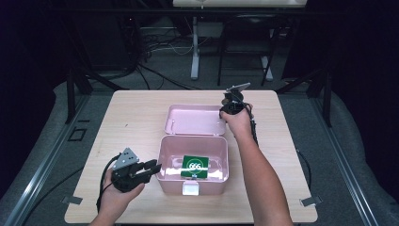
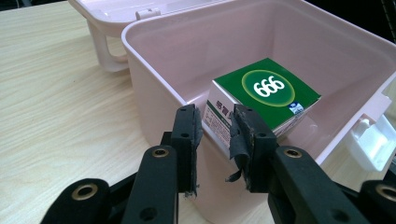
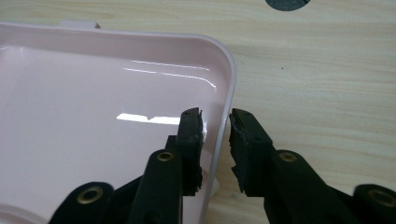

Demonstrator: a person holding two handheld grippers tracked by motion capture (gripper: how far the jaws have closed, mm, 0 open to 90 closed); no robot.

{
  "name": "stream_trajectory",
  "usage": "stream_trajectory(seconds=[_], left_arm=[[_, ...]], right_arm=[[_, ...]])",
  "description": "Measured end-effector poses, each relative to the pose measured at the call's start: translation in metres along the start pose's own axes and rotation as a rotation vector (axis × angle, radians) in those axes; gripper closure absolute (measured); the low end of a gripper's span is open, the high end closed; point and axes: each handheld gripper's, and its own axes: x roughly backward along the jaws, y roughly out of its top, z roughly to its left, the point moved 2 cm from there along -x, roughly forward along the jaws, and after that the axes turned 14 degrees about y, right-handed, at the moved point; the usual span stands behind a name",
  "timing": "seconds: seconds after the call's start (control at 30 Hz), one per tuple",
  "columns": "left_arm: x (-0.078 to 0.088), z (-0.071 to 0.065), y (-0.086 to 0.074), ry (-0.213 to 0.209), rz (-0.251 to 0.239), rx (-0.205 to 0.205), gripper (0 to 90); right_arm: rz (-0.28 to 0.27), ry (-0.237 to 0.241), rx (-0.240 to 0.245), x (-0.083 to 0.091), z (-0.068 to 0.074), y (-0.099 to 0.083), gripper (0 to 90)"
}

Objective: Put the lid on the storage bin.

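1. Overhead, centre frame: your pink box (image 1: 193,162) sits open on the wooden table (image 1: 131,117), lid (image 1: 195,119) laid flat behind it, a green carton (image 1: 195,166) inside. Your left gripper (image 1: 151,168) hovers at lower left; your right gripper (image 1: 227,109) meets the lid's right edge.
2. Left gripper view: your jaws stand slightly apart, gripping nothing, just over the box's near wall (image 2: 154,93); the carton marked "666" (image 2: 264,98) lies beyond, centre right.
3. Right gripper view: your jaws straddle the lid's rim (image 3: 223,112), slightly apart.
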Motion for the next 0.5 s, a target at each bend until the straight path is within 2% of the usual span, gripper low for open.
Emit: stream_trajectory(seconds=[0.13,0.27,0.33,0.43,0.5], left_arm=[[0.000,0.000,0.000,0.003,-0.002,0.001,71.3],[0.000,-0.001,0.000,0.005,-0.005,0.001,71.4],[0.000,-0.001,0.000,0.006,-0.005,0.000,71.4],[-0.001,-0.001,0.000,0.007,-0.006,0.001,71.3],[-0.001,-0.001,0.000,0.008,-0.006,0.000,71.3]], right_arm=[[0.006,0.001,-0.024,-0.003,-0.001,0.001,80.6],[-0.009,-0.014,-0.021,0.001,0.001,0.002,82.7],[-0.011,-0.018,-0.014,0.001,0.002,0.002,83.0],[-0.033,-0.048,0.030,0.004,0.007,0.002,84.0],[-0.036,-0.053,0.034,0.004,0.008,0.002,84.2]])
